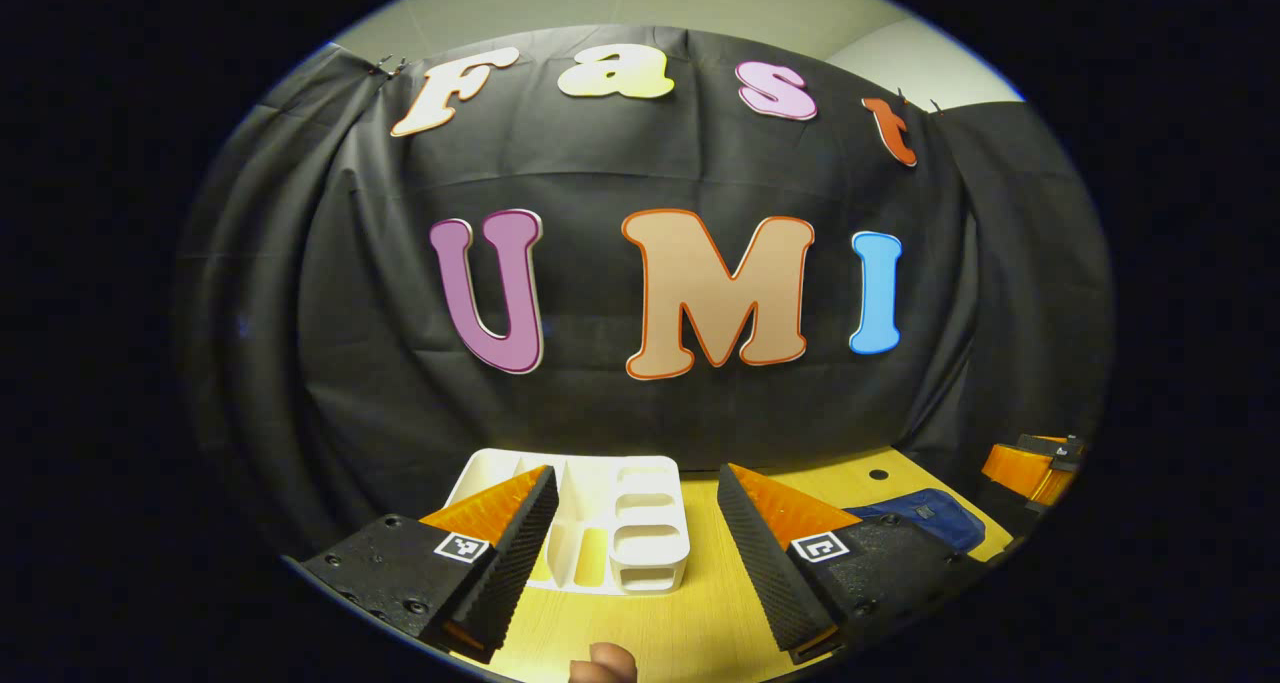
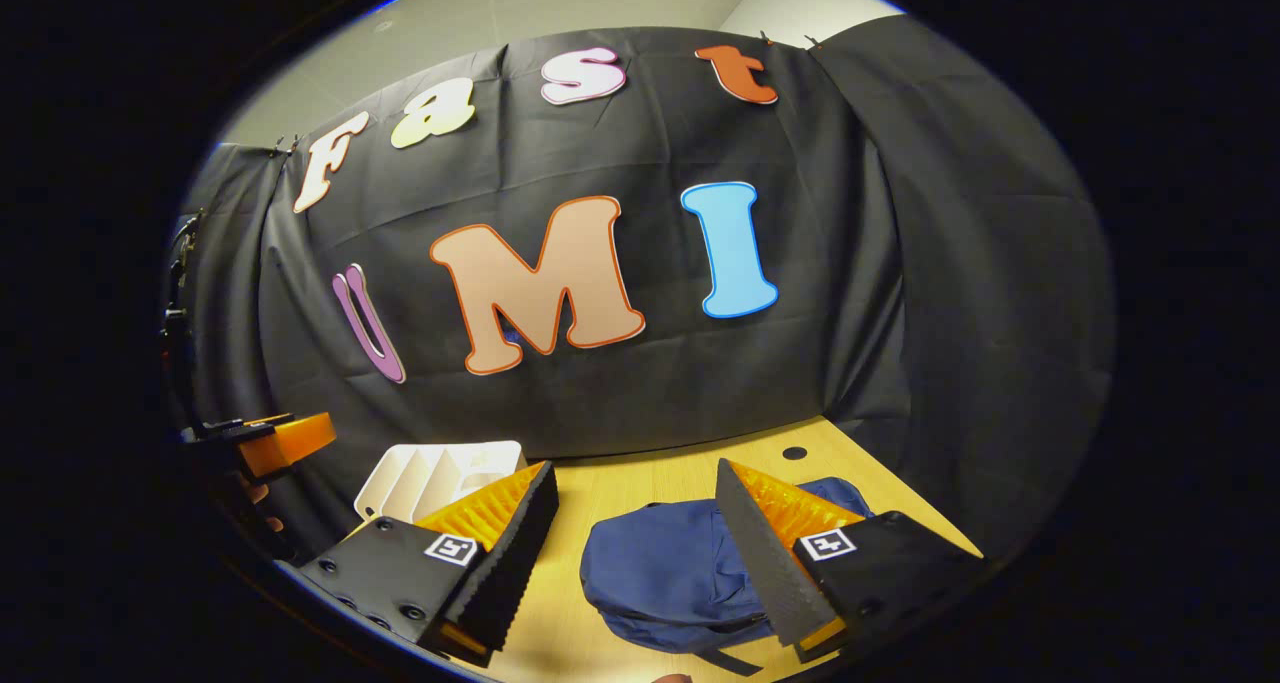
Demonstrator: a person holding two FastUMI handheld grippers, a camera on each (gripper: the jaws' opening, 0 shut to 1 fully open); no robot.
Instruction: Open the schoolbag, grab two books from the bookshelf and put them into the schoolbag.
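Item: schoolbag, blue fabric, lying flat and slumped on the wooden table, lower centre of the right gripper view, between that gripper's fingers. Judged soft, light, floppy; best taken at a zipper pull or top edge, neither clearly visible.

Item: bookshelf, white divided rack, lower centre of the left gripper view; books indistinct.

Left gripper: spread, empty.

Right gripper: spread, empty.

black gripper bodies, square coded tags, screws, ribbed fingers
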